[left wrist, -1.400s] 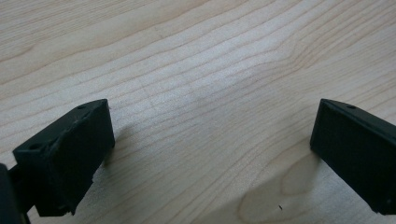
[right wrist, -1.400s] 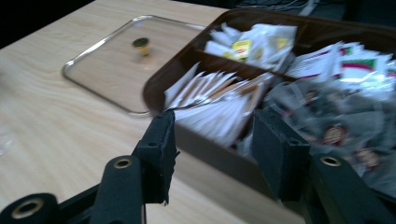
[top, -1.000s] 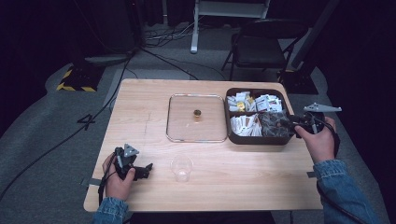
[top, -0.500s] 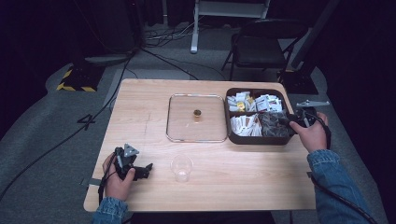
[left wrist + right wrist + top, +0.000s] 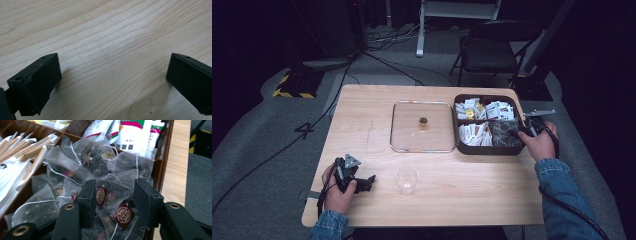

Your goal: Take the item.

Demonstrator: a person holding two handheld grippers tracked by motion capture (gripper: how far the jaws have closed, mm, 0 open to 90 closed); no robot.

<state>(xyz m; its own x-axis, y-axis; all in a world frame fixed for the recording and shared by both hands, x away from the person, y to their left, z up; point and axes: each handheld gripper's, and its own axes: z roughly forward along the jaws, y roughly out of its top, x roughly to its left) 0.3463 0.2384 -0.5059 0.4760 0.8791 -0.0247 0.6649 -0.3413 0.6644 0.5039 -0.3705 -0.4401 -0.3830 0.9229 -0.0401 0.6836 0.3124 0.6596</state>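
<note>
We saw the right gripper [image 5: 113,195] in the brown box [image 5: 460,148], jaws spread around a tea bag [image 5: 112,192]. The left gripper [image 5: 362,181] rested on the desk [image 5: 472,190], jaws wide apart.

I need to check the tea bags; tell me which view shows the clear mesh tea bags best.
The right gripper view: the clear mesh tea bags sit close, dark red tags readable, between open jaws. The high view shows a dark blur; the left gripper view shows bare wood.
</note>
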